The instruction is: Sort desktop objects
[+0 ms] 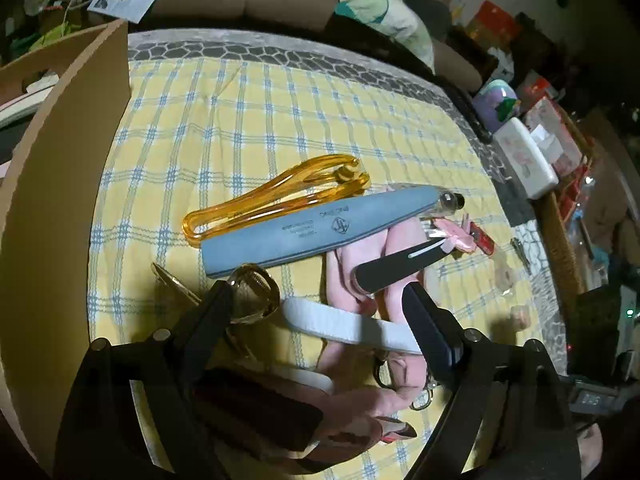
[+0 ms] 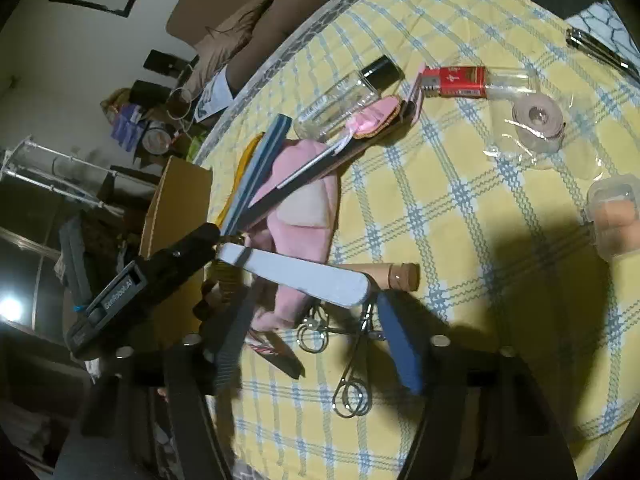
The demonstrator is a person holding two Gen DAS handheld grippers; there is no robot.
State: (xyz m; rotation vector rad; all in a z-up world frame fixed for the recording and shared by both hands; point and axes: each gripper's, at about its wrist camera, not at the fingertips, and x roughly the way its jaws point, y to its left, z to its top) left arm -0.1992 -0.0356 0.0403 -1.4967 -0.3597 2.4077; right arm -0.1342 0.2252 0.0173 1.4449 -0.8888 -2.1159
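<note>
My left gripper (image 1: pixel 320 312) had its jaws spread wide, with the white nail file (image 1: pixel 352 330) lying between them but not clamped; in that view the file's long axis ran from ten o'clock to four o'clock, its rounded tip toward the gold scissors (image 1: pixel 252 294) at the left finger. My right gripper (image 2: pixel 308 312) was likewise spread, and through its camera the same white nail file (image 2: pixel 296 274) crossed just ahead of the fingertips, its long axis from nine o'clock to about four o'clock, resting on the pink pouch (image 2: pixel 304 208). I could not tell whether either finger touched it. The blue buffer block (image 1: pixel 304 234) lay beyond, pointing from seven o'clock up toward two o'clock, with the amber plastic clip (image 1: pixel 256 204) just beside it at eleven o'clock. A black nail file (image 1: pixel 400 266) leaned over the pouch on the same slant. The cardboard box (image 1: pixel 60 184) stood at nine o'clock on the yellow checked cloth (image 1: pixel 260 116). Small steel scissors (image 2: pixel 352 360) lay near the right finger, at six o'clock of the file.
</note>
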